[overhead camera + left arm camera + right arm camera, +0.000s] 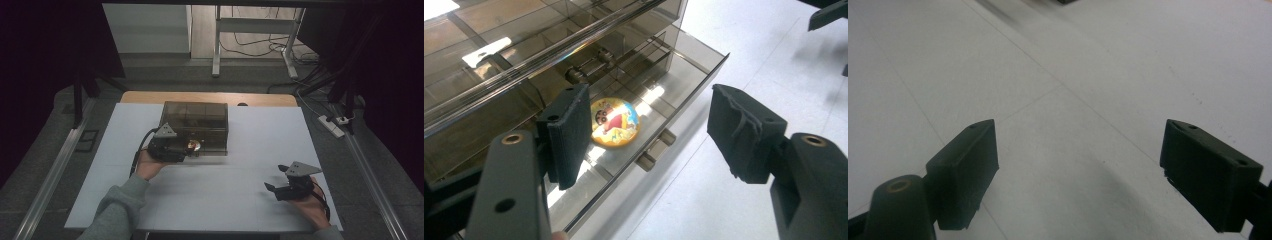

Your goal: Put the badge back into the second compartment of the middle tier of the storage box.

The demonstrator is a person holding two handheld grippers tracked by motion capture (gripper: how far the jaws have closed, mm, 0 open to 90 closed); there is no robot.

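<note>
A: High view: your left gripper (pixel 186 151) sits at the smoked plastic drawer box (pixel 196 116) near the bench's (pixel 250 200) far edge.

B: Left gripper view: jaws apart, empty; the round badge (pixel 615 122) lies in the open drawer (pixel 664 90). It's likely light, slick, domed: pinch its rim.

A: Right gripper view: your right gripper (pixel 1078 172) is spread, empty.

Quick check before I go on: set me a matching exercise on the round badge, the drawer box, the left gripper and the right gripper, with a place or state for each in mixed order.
Things:
1. round badge
2. smoky drawer box
3. left gripper
4. right gripper

Places or states:
A. hangs open over bare white table, away from the box
B. lies in the pulled-out bottom drawer
C. stands at the far middle of the table
D. jaws apart at the open drawer, gripping nothing

Pairs: 1-B, 2-C, 3-D, 4-A
</note>
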